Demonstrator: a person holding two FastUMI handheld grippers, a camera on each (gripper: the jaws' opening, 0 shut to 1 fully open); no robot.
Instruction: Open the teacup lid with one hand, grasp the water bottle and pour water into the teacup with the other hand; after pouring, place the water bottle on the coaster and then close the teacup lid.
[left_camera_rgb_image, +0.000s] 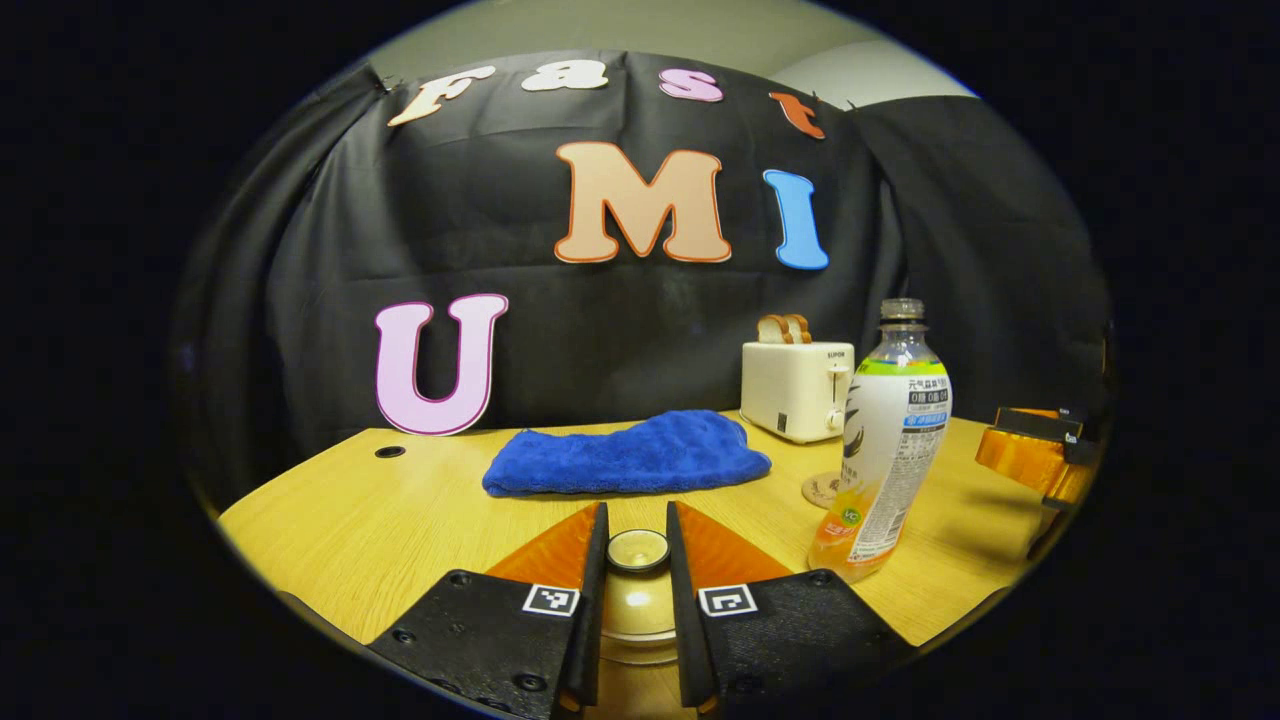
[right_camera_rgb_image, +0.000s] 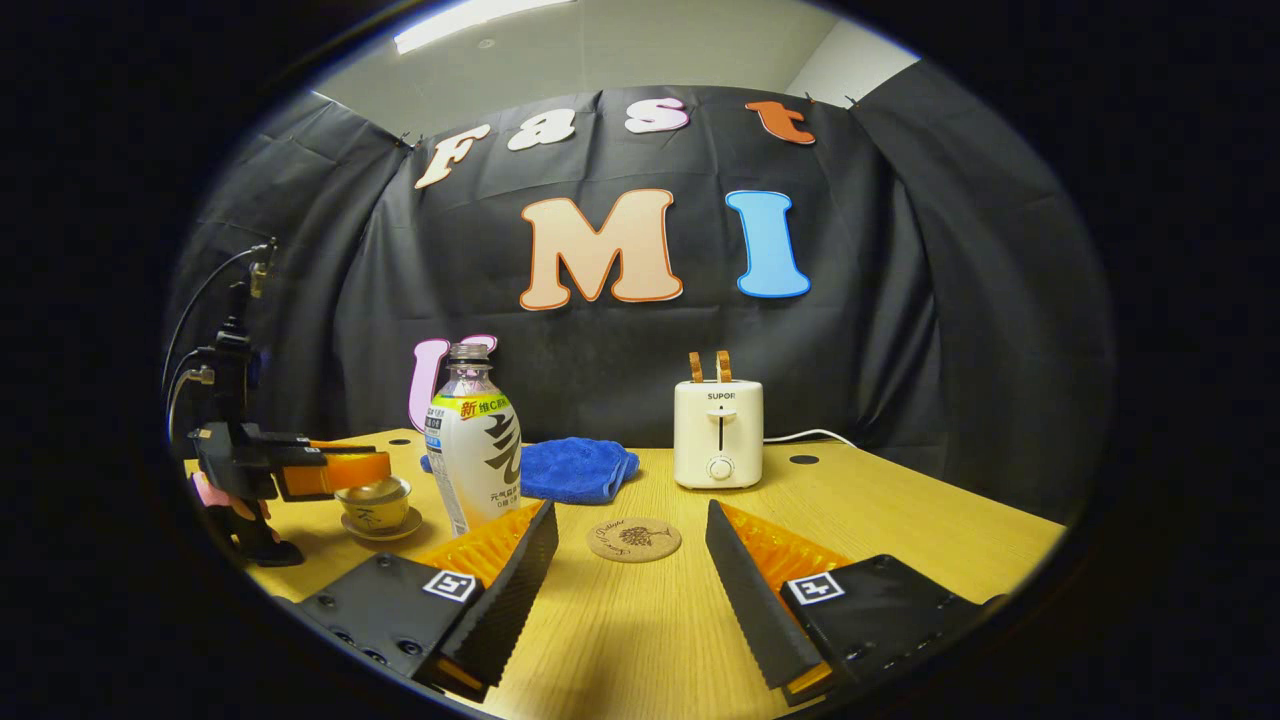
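Observation:
A pale glazed teacup stands on its saucer at the table's near left, its lid on. My left gripper has both fingers pressed against the lid's knob. In the right gripper view the left gripper reaches in level over the teacup. The water bottle, with a white label, stands upright just right of the cup. A round cork coaster lies flat ahead of my right gripper, which is open and holds nothing. The coaster peeks out behind the bottle.
A white toaster with two bread slices stands at the back. A folded blue cloth lies behind the cup and bottle. The wooden table has bare room to the right of the coaster. My right gripper is at the far right in the left gripper view.

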